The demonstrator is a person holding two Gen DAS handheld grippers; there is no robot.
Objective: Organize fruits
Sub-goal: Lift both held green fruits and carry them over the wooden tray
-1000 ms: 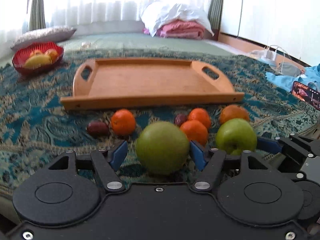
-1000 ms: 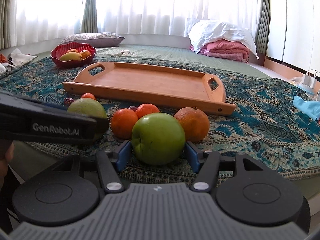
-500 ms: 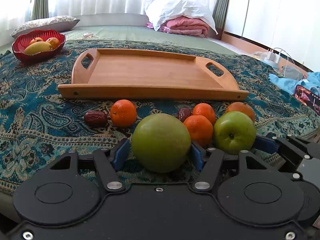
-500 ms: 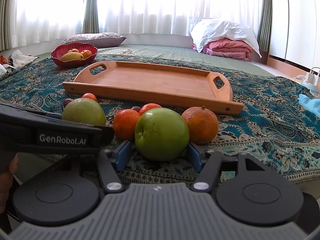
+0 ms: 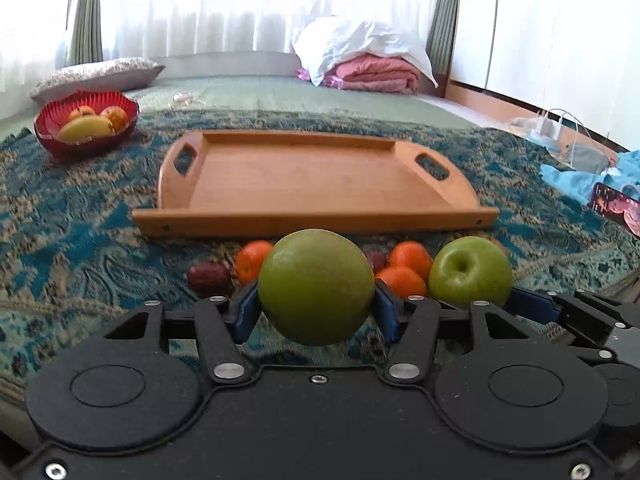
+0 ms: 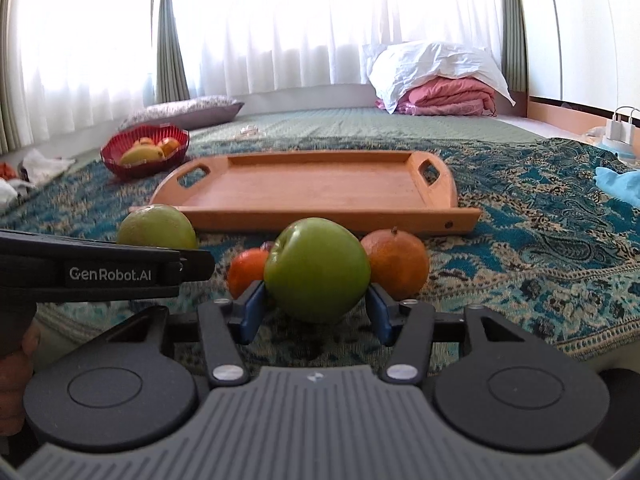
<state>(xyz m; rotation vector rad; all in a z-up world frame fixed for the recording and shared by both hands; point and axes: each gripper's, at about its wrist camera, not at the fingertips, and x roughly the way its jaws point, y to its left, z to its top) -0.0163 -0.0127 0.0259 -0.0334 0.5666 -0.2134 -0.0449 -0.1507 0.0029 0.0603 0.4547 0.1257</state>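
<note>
With a green fruit (image 5: 316,286) pinched in the left gripper (image 5: 316,308) and an apple (image 6: 317,268) in the right gripper (image 6: 316,306), both are best lifted level onto the tray (image 5: 312,222).

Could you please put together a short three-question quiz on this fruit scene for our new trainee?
1. True or false: the wooden tray already holds fruit.
2. What does the left gripper hold between its blue pads?
3. Multiple choice: the red bowl sits A) beyond the tray's left end, B) on the tray, C) beside the pink blanket.

Key
1. False; its floor is bare.
2. A large, dull green fruit, clamped on both sides. The right gripper holds the green apple.
3. A; it stands on the patterned cloth, with yellow and orange fruit inside.
</note>
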